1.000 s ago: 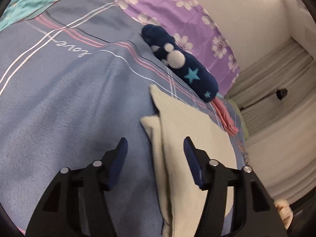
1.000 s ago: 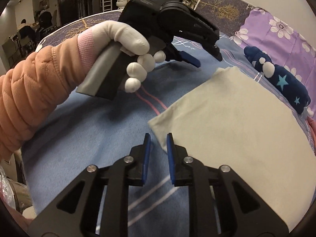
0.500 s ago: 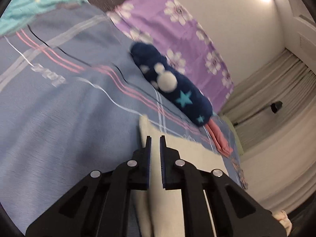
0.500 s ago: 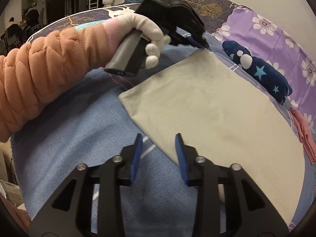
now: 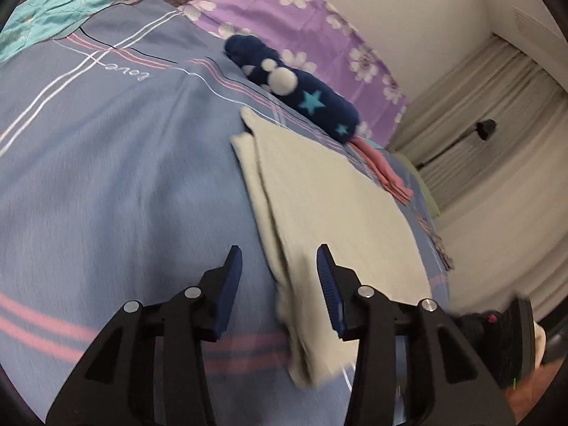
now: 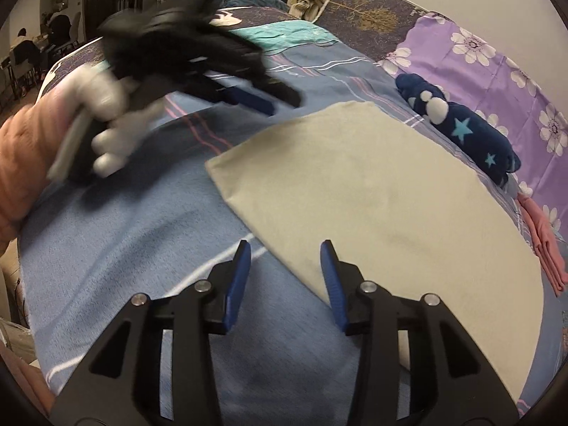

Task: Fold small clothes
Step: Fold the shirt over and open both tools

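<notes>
A folded cream cloth (image 5: 326,206) lies flat on the blue striped bedcover (image 5: 106,177), its layered left edge showing in the left wrist view. My left gripper (image 5: 278,262) hovers over that near edge. Its jaws are opening, and the cloth lies under the gap with no pad pressing on it. In the right wrist view the cream cloth (image 6: 372,191) spreads to the right. My right gripper (image 6: 285,252) is open and still widening, above the cloth's near edge. The left gripper (image 6: 273,103) shows there blurred, in a white-gloved hand (image 6: 106,106).
A navy rolled garment with stars (image 5: 294,88) (image 6: 458,131) lies beyond the cloth, with a pink garment (image 5: 383,170) beside it. Purple flowered fabric (image 5: 301,17) backs them. A teal cloth (image 5: 60,10) lies far left. Curtains (image 5: 497,106) hang at right.
The left gripper closed near the cloth's far corner, then drew back toward the near edge and opened again. The right gripper went from nearly shut at the cloth's corner to open.
</notes>
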